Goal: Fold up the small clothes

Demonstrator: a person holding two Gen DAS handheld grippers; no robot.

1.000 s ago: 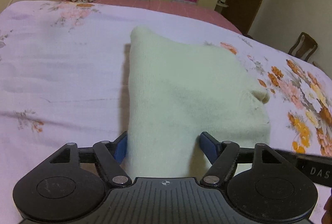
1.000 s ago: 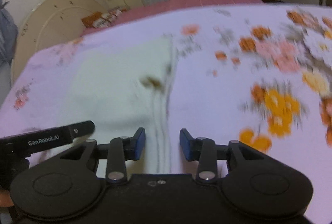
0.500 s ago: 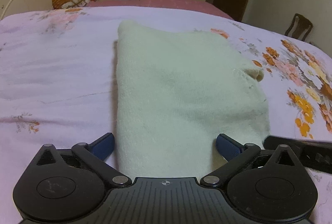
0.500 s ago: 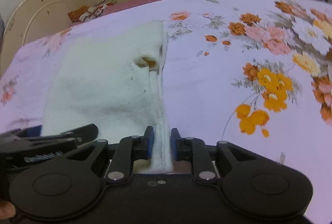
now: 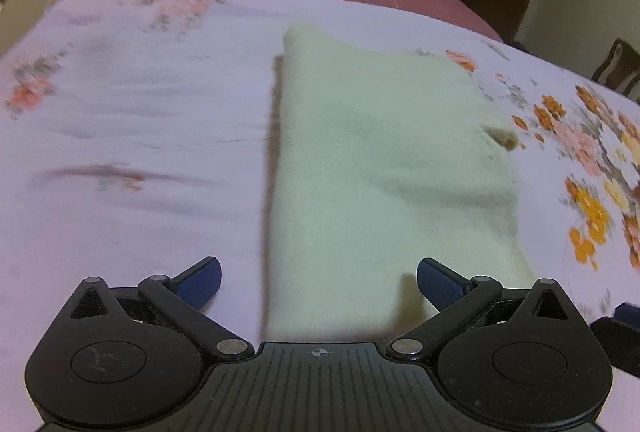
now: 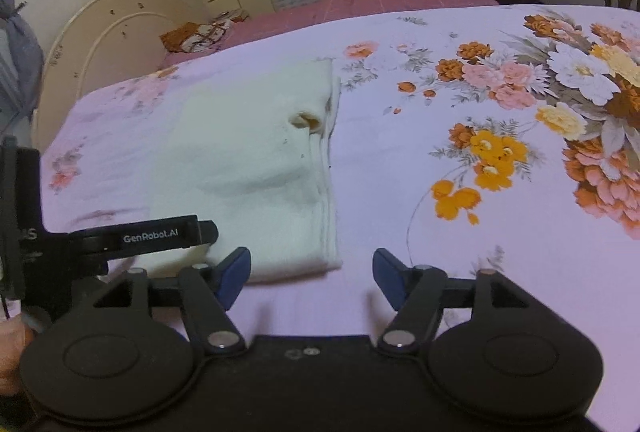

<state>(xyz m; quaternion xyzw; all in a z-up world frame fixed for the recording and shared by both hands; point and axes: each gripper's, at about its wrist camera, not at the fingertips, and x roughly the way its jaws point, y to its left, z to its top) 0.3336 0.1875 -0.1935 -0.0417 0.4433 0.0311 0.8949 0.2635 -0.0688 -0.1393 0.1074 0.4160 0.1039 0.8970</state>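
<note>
A folded cream knit garment [image 5: 384, 167] lies flat on the floral bedsheet [image 5: 132, 135]. It also shows in the right wrist view [image 6: 256, 159], with a stack of folded edges along its right side. My left gripper [image 5: 318, 282] is open just above the garment's near edge, holding nothing. My right gripper [image 6: 311, 272] is open at the garment's near right corner, holding nothing. The left gripper's body [image 6: 160, 236] shows at the left of the right wrist view.
The bedsheet [image 6: 500, 232] spreads wide to the right with orange and pink flowers. A pink mattress strip, a cream headboard [image 6: 116, 31] and an orange patterned pillow [image 6: 196, 35] lie beyond. Wardrobe doors stand at the back; a chair [image 5: 616, 67] stands at the right.
Both grippers have opened wide and pulled back from the garment. The right gripper, shut on the folded edge half a second ago, has let it go. The garment lies flat.
</note>
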